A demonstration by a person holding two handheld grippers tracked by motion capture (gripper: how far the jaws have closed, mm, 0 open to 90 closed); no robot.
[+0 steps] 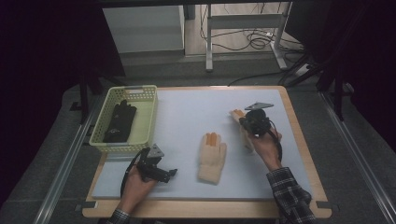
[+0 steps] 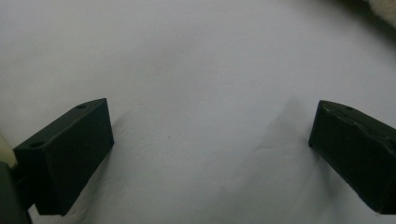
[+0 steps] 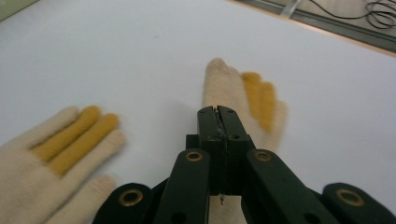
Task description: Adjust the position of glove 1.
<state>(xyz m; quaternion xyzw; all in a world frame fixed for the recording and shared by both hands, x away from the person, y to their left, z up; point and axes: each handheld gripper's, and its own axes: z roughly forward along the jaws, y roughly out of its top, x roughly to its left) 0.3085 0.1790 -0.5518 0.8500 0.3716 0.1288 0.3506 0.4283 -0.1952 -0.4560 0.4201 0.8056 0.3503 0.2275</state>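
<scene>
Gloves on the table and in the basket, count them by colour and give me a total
Cream gloves with orange fingers: 2, one flat on the mat, one pinched by the right gripper.
Black gloves: at least 1, lying in the yellow basket; whether it is a stacked pair I cannot tell.
Total: 3 gloves that can be told apart.

Left tongs [image 2: 210, 154] wide apart over the white mat [image 2: 201, 70] (a cream scrap [image 2: 380, 5] at top right)
</scene>
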